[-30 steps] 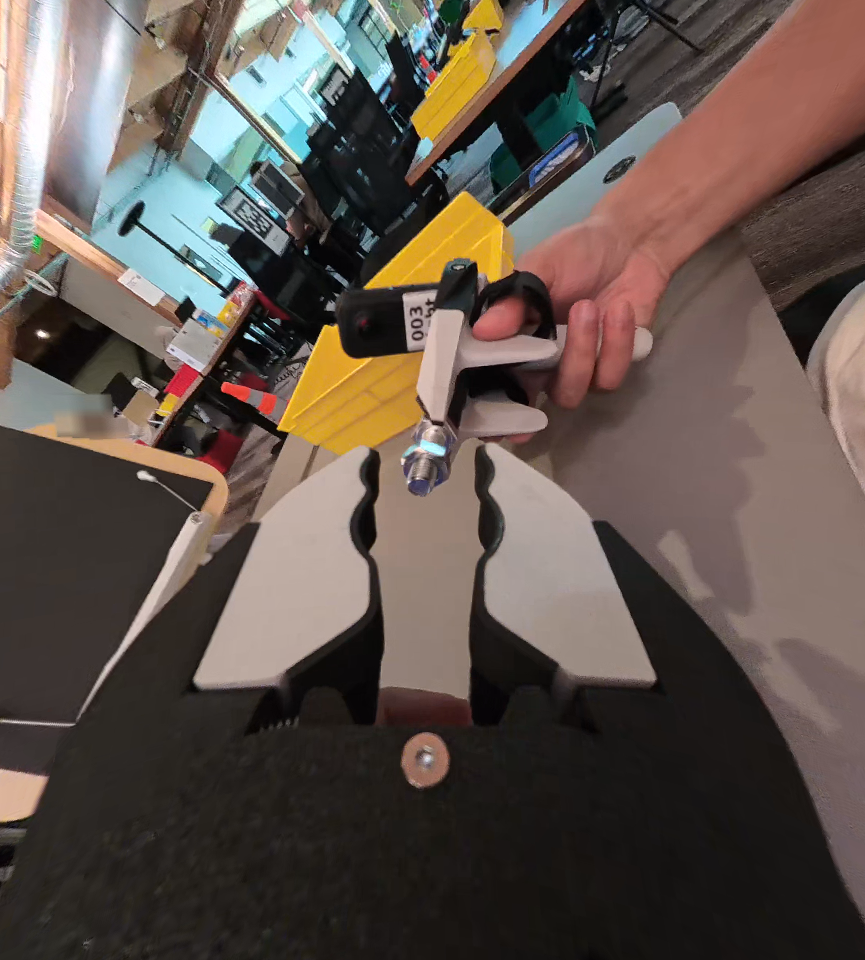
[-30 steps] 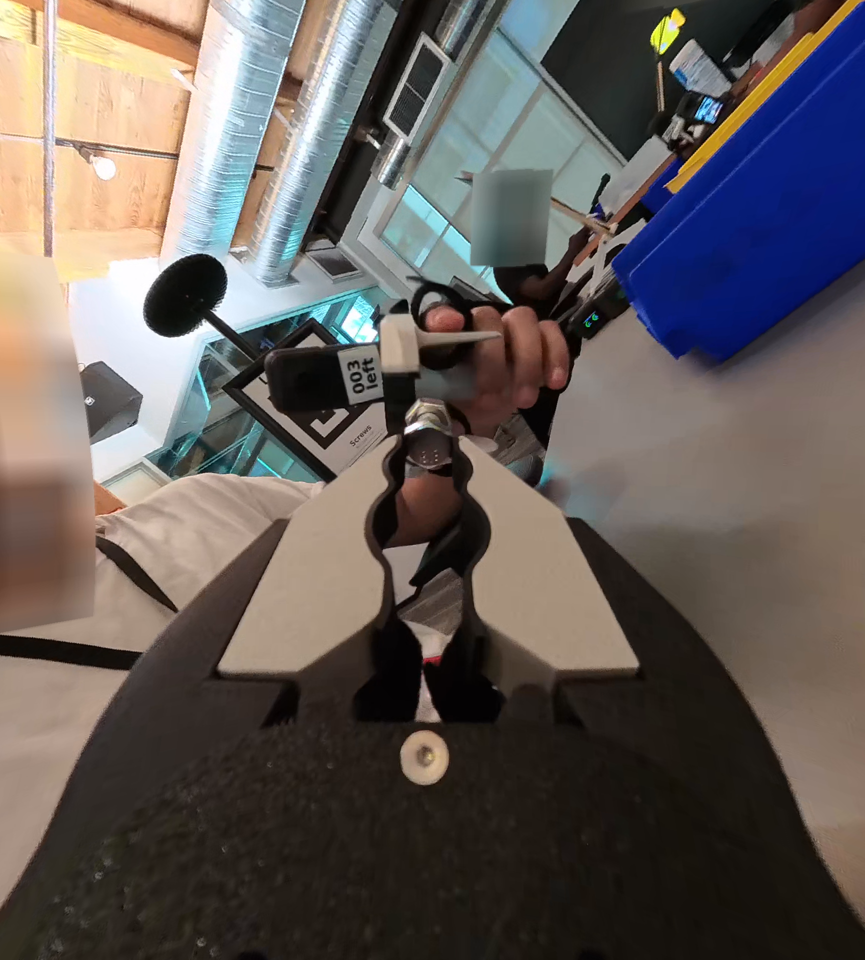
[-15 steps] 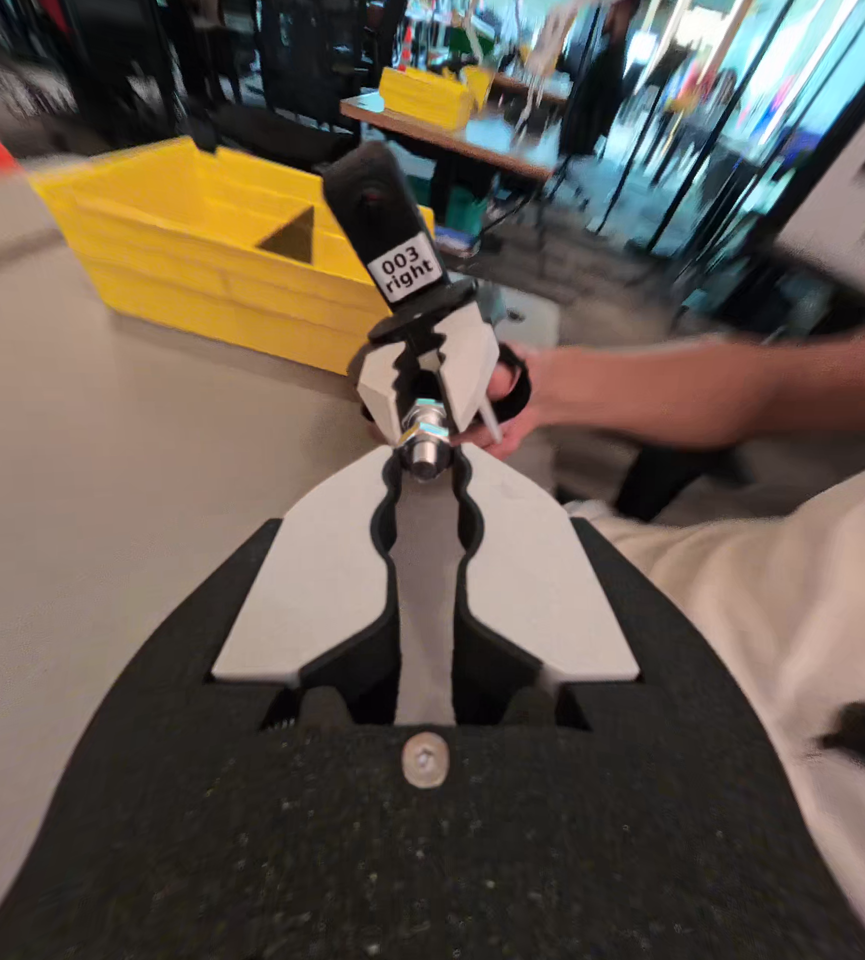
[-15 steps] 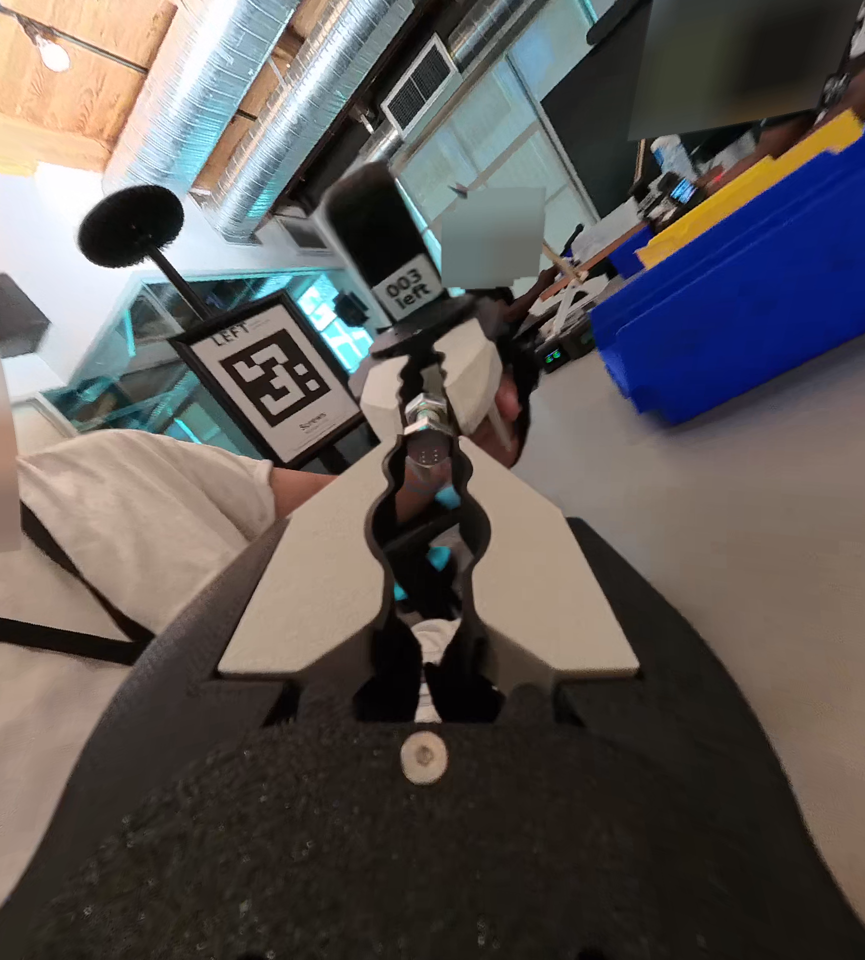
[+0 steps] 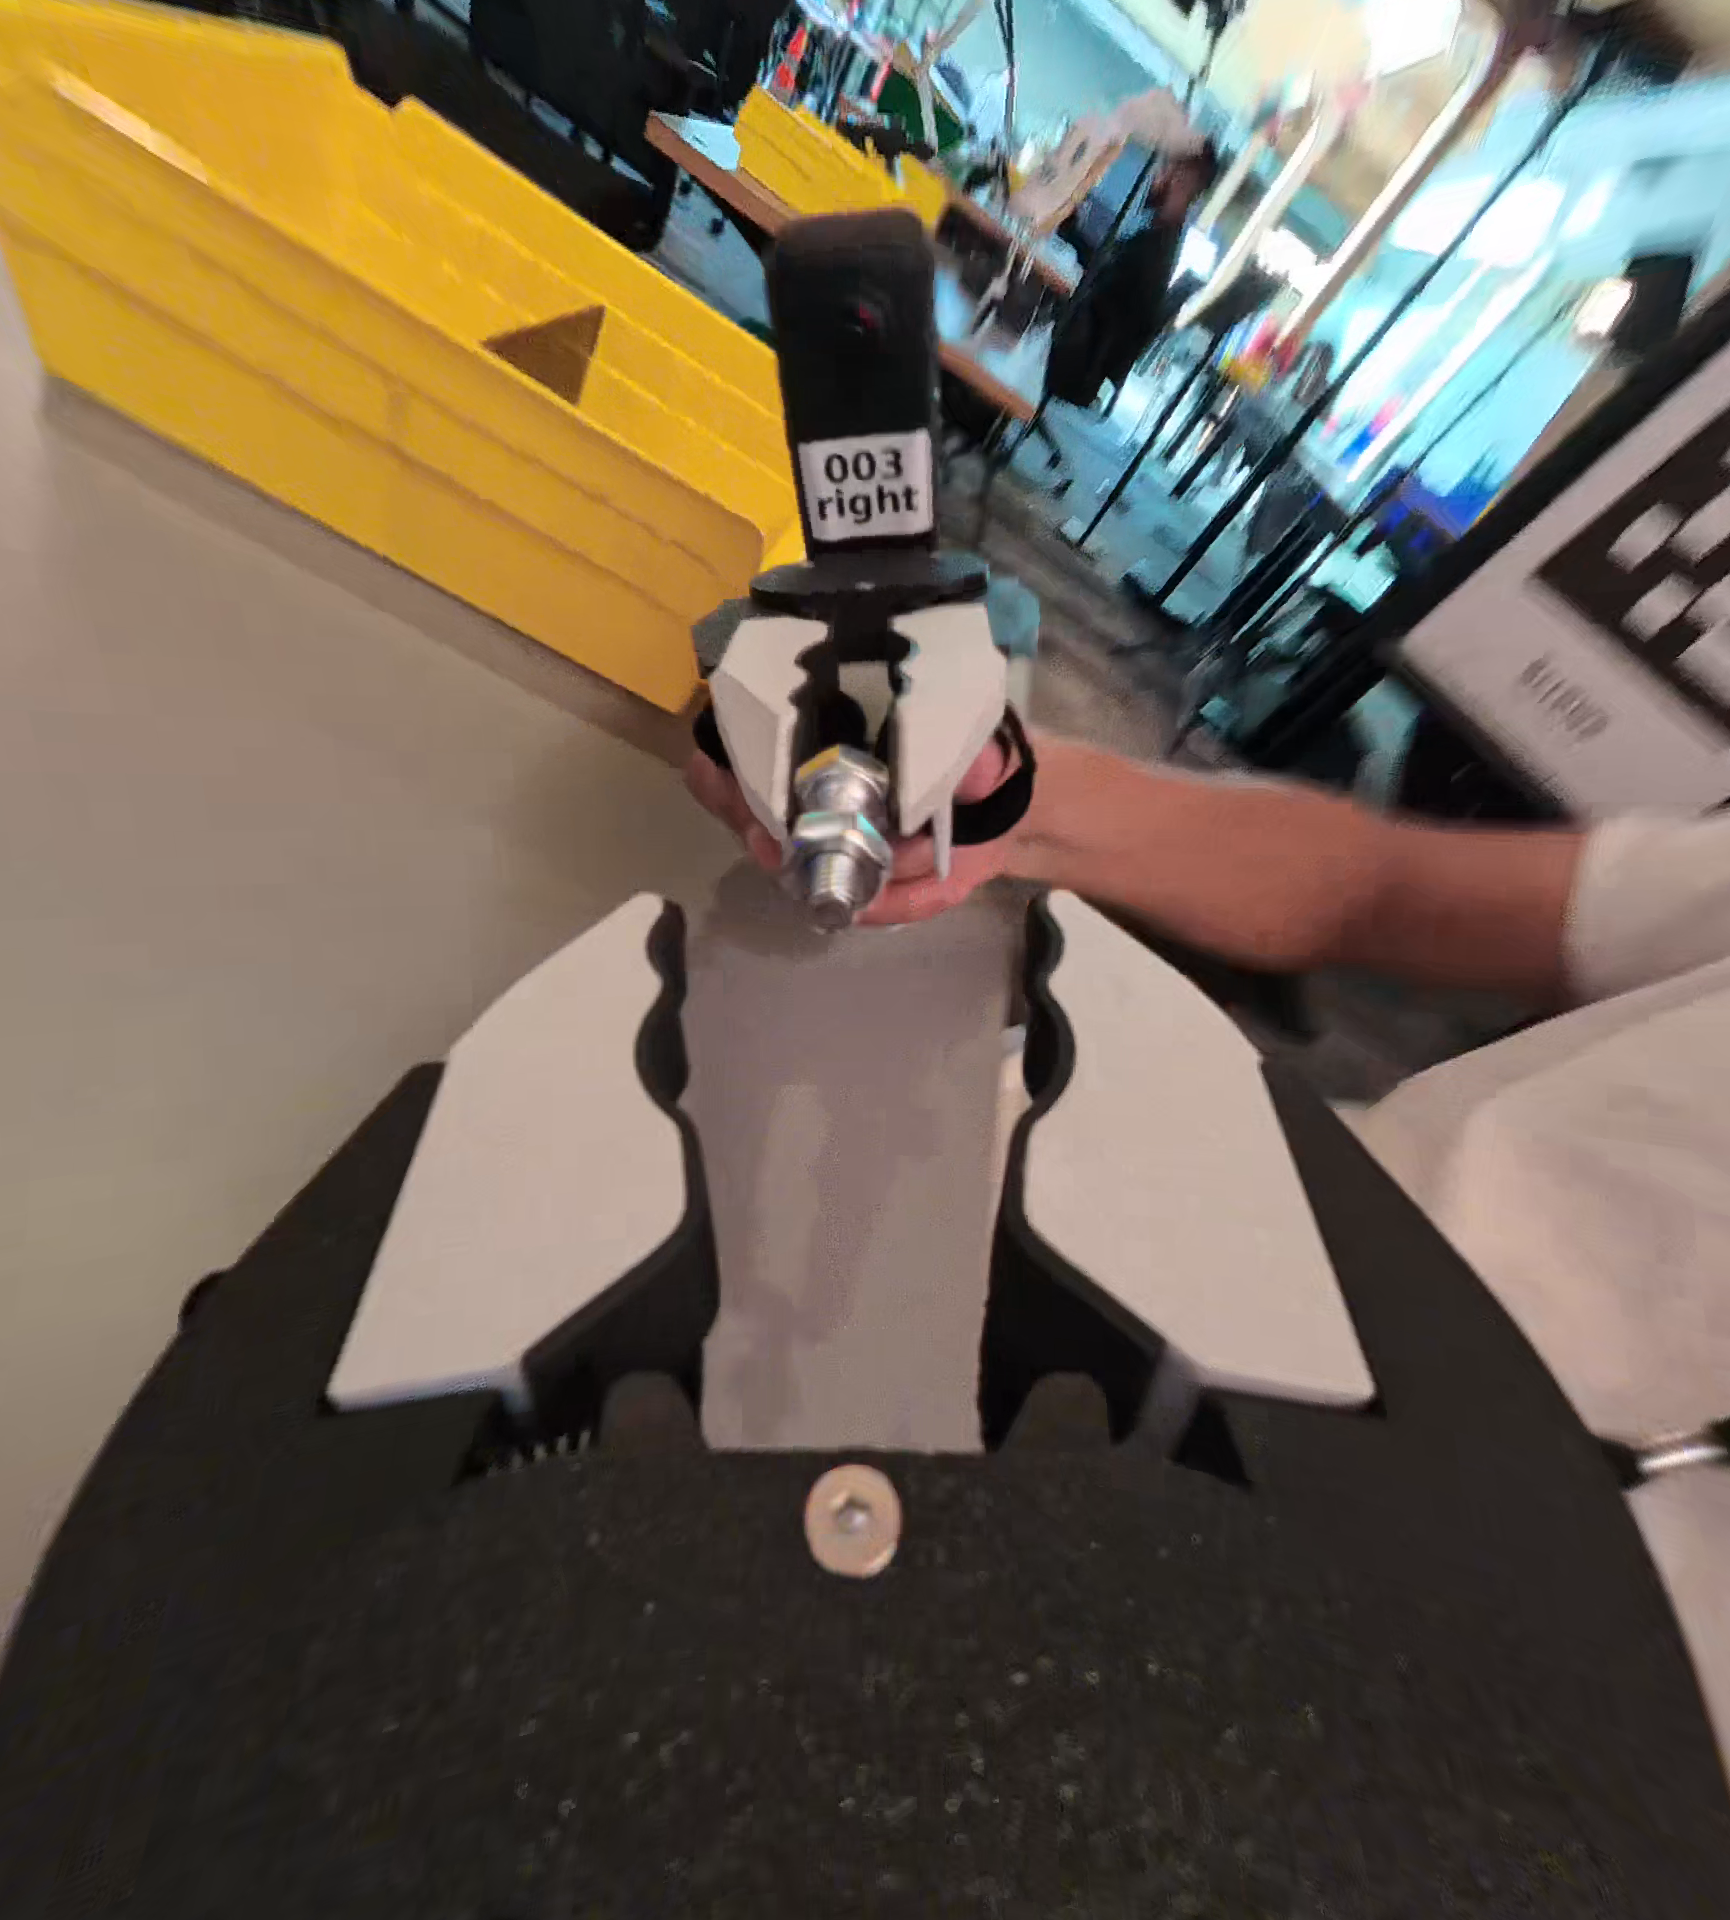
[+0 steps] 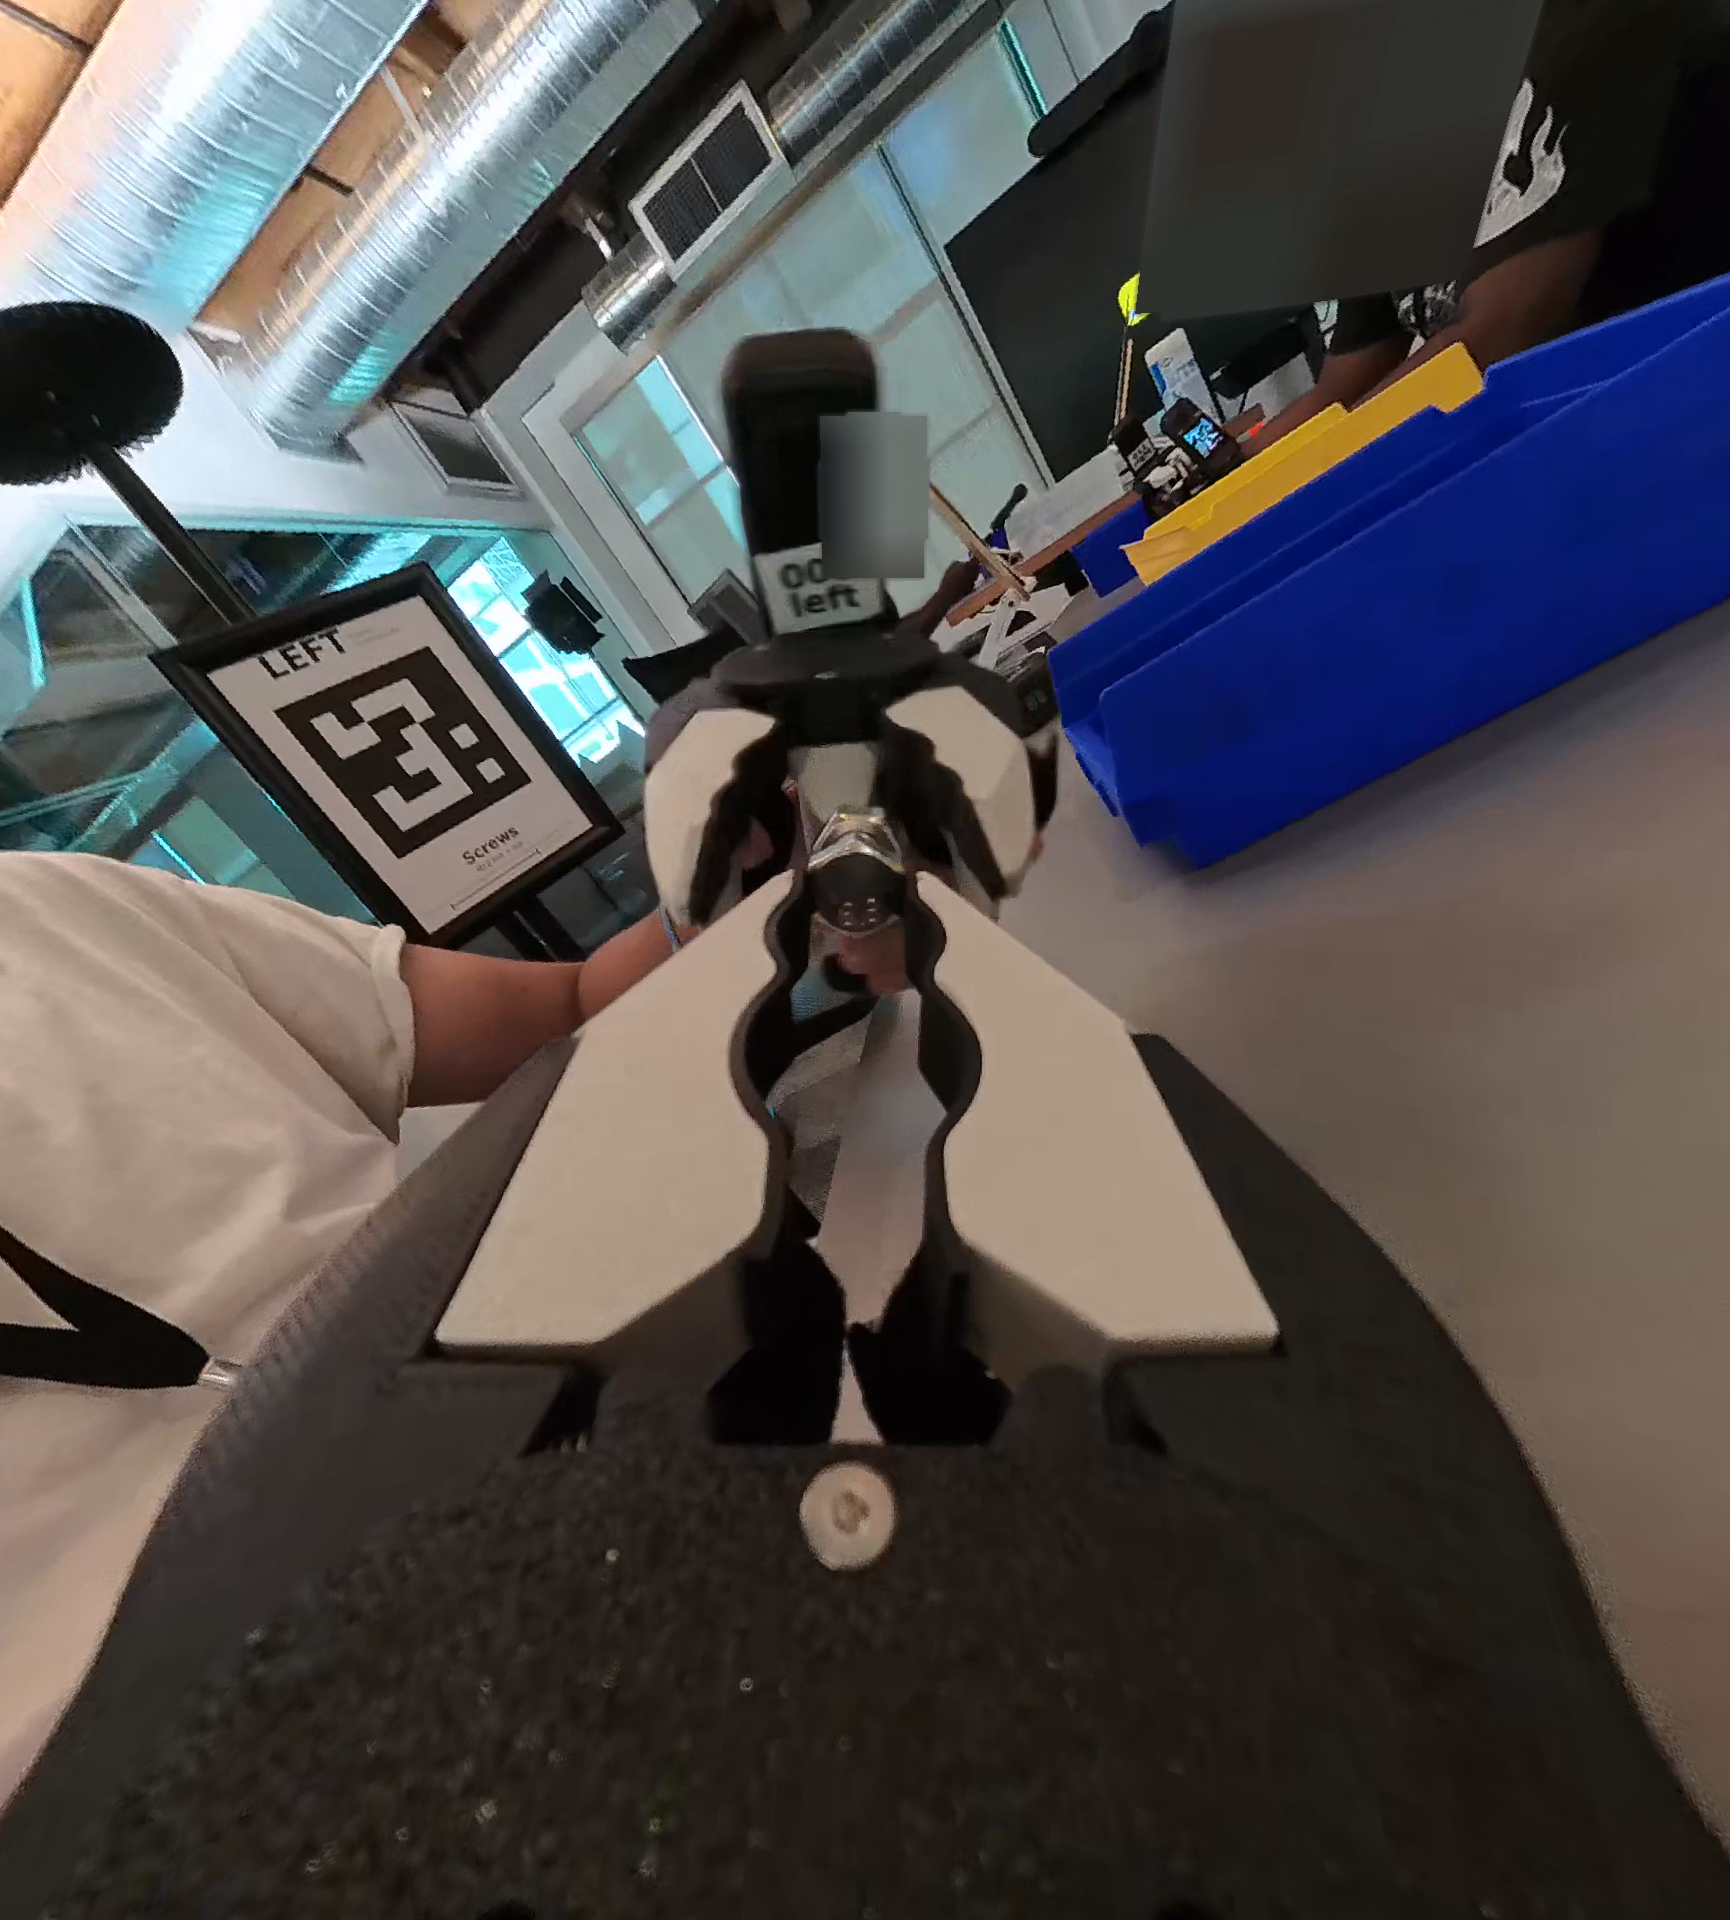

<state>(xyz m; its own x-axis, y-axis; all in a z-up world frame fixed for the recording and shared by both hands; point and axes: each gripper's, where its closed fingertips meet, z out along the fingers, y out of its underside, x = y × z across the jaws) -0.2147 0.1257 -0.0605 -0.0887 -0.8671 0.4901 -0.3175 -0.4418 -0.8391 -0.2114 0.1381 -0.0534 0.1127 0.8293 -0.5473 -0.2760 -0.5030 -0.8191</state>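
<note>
Bare grey tabletop [image 5: 217, 935] lower left of frame; yellow bin [image 5: 341, 343] blocking upper left, forearm [image 5: 1256, 862] right.

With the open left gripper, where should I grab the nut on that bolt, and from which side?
Grip the nut across two opposite flats, coming head-on along the bolt axis. The right gripper clamps the head end, so the threaded end and the nut point, exposed, at the open left gripper.

Right gripper [image 6: 856, 914] jaws clamping silver bolt [image 6: 853, 902], blue bin [image 6: 1443, 665] beyond
</note>
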